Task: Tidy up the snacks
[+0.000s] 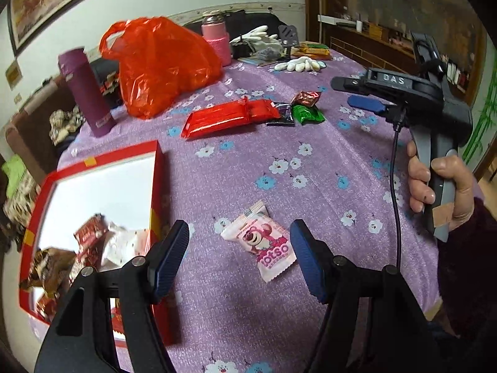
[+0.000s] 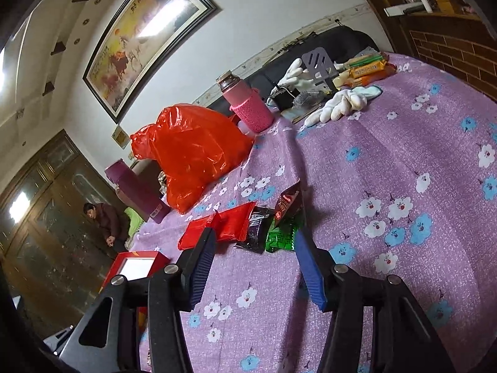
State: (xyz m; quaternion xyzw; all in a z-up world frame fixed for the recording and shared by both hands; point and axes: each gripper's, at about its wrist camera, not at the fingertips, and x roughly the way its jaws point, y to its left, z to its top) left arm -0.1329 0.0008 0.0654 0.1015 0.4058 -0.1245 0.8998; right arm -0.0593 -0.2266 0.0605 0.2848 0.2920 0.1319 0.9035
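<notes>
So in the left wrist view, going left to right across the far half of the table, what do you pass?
Purple cylindrical flask → crumpled orange plastic bag → long shiny red snack packet → small green foil packet → black handheld right tool.

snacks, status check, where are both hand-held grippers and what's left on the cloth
Left hand-held gripper open over pink snack. Right hand-held gripper open, empty, facing red, black, green packs. Box partly filled. Nothing in the way.
</notes>
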